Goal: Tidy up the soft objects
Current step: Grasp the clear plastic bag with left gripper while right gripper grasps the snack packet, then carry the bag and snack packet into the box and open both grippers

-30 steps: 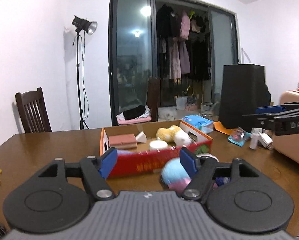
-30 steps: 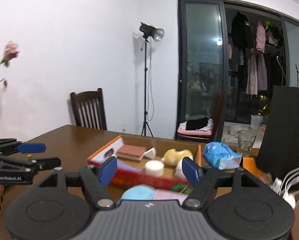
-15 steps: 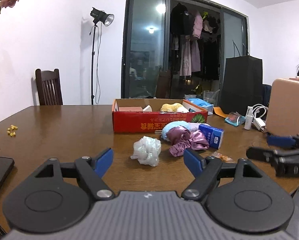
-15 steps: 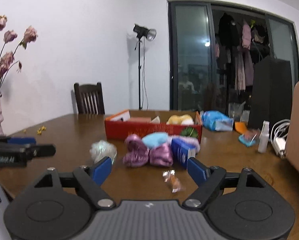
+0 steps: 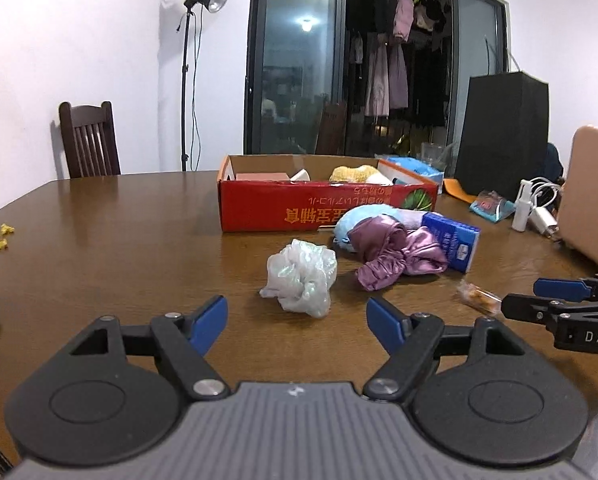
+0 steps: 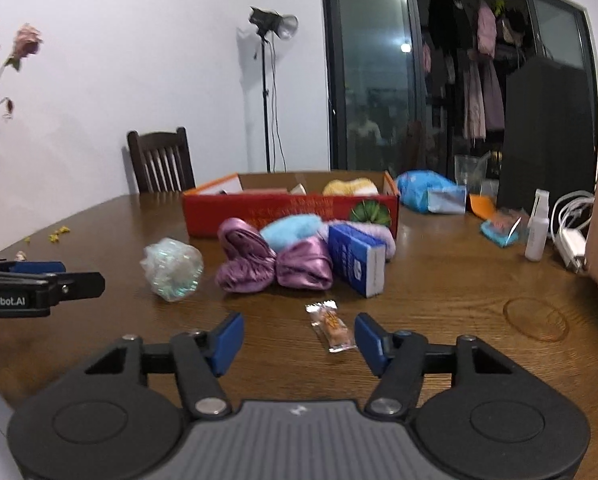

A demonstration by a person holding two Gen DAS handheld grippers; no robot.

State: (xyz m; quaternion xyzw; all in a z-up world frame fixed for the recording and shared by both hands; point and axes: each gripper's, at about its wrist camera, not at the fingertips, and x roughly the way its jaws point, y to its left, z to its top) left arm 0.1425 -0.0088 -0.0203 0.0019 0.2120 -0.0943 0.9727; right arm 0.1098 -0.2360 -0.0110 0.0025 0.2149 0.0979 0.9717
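A red cardboard box (image 5: 323, 210) stands mid-table and holds a yellow plush (image 5: 353, 173) and other items; it also shows in the right wrist view (image 6: 283, 210). In front of it lie a white crumpled plastic puff (image 5: 301, 276), a purple satin cloth (image 5: 397, 254), a light blue plush (image 5: 363, 218) and a blue carton (image 5: 453, 244). My left gripper (image 5: 297, 320) is open and empty, just short of the puff. My right gripper (image 6: 299, 338) is open and empty, with a wrapped candy (image 6: 331, 326) between its fingers' line.
A tan case (image 5: 591, 196) stands at the right table edge with a white spray bottle (image 6: 537, 226) and chargers beside it. A black bag (image 6: 547, 136) and blue packet (image 6: 425, 192) sit behind the box. Yellow crumbs (image 5: 1, 236) lie far left. A wooden chair (image 5: 89, 140) is behind.
Both grippers have pulled back from over the box toward the near table edge and lowered. The soft items in front of the box are now in full view.
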